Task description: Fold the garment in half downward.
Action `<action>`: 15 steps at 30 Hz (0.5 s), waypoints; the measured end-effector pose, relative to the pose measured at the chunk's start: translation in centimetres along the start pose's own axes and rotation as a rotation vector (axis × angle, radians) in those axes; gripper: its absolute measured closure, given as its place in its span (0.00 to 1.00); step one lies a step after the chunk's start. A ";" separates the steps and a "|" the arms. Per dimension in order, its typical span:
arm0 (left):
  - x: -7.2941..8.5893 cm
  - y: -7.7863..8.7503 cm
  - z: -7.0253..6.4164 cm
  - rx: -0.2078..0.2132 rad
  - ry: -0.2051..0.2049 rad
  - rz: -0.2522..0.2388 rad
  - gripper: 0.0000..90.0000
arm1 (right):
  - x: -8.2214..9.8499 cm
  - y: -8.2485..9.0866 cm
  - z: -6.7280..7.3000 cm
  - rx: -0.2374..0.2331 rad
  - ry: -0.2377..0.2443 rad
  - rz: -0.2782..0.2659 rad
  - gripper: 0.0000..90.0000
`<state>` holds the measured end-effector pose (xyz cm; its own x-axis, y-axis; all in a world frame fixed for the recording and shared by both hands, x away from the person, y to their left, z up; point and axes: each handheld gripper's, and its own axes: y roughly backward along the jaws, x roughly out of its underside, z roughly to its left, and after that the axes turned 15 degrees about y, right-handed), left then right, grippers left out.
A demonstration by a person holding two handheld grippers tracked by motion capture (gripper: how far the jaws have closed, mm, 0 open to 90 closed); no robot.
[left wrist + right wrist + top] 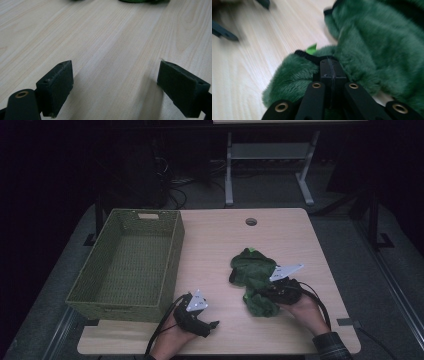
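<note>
Our right gripper (331, 72) has its 2 jaws pinched together on the green fleece garment (255, 275); our left gripper (212, 325) rests wide open over the table (220, 245) beside the basket (125, 307).

Right gripper view: left side & far corner smeared w/ blur; dark shapes top left (223, 32) can't be ID'd. Green fleece garment (372, 42) runs off the right & top edges; its full shape can't be told. Right gripper (331, 68) jaws pressed together, whether fabric is pinched between the pads is hidden by the pads themselves.

Left gripper view: green bit (140, 1) cut by top edge. Left gripper (115, 80) pads cropped at bottom.

High view: room behind the table (215, 245) too dark to read; forearms cut off at bottom edge; garment's near end hidden under right gripper.
</note>
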<state>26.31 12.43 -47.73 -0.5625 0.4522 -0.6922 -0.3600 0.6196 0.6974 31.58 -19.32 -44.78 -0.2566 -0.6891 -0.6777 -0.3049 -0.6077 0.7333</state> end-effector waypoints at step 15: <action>0.0 0.0 0.1 0.003 -0.003 0.000 0.14 | 0.1 -0.1 0.3 0.000 -0.024 0.052 0.95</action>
<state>26.35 12.48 -47.72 -0.5603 0.4540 -0.6928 -0.3576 0.6218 0.6967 31.30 -19.18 -44.96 -0.2941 -0.7101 -0.6398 -0.2909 -0.5711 0.7676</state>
